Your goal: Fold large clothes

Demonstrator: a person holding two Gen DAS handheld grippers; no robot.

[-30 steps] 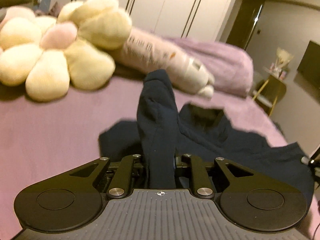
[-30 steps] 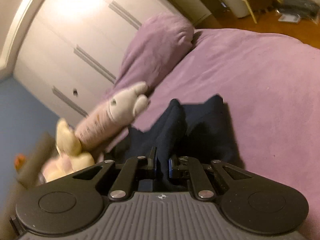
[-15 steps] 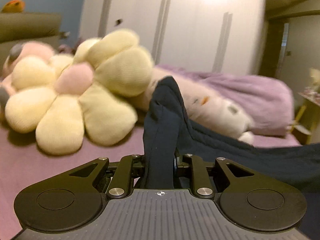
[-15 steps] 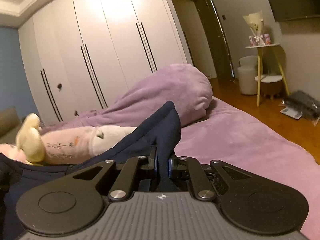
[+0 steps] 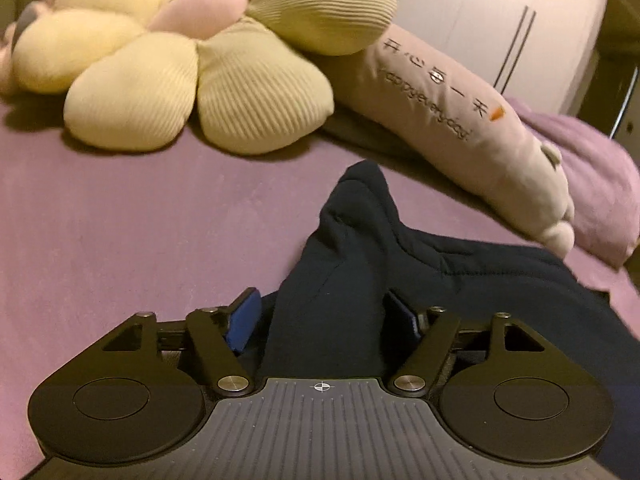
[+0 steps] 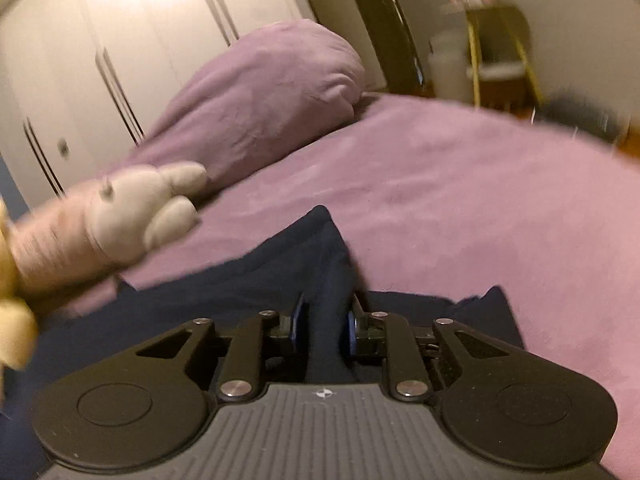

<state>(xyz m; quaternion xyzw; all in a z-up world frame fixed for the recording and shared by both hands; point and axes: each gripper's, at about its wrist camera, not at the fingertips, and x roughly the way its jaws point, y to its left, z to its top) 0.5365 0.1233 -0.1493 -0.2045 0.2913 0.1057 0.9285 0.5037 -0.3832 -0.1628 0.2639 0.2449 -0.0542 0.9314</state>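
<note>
**Navy garment laid down on bed, both grips letting go**

Navy garment lies spread on the purple bed, just short of the flower cushion and long pink plush — apparently set there to flatten for a fold. Left hand-held gripper has just been opening; it stands wide, pads clear of the cloth ridge between them. Right hand-held gripper has just been opening too — narrow, fold between the pads; contact unclear.
</note>
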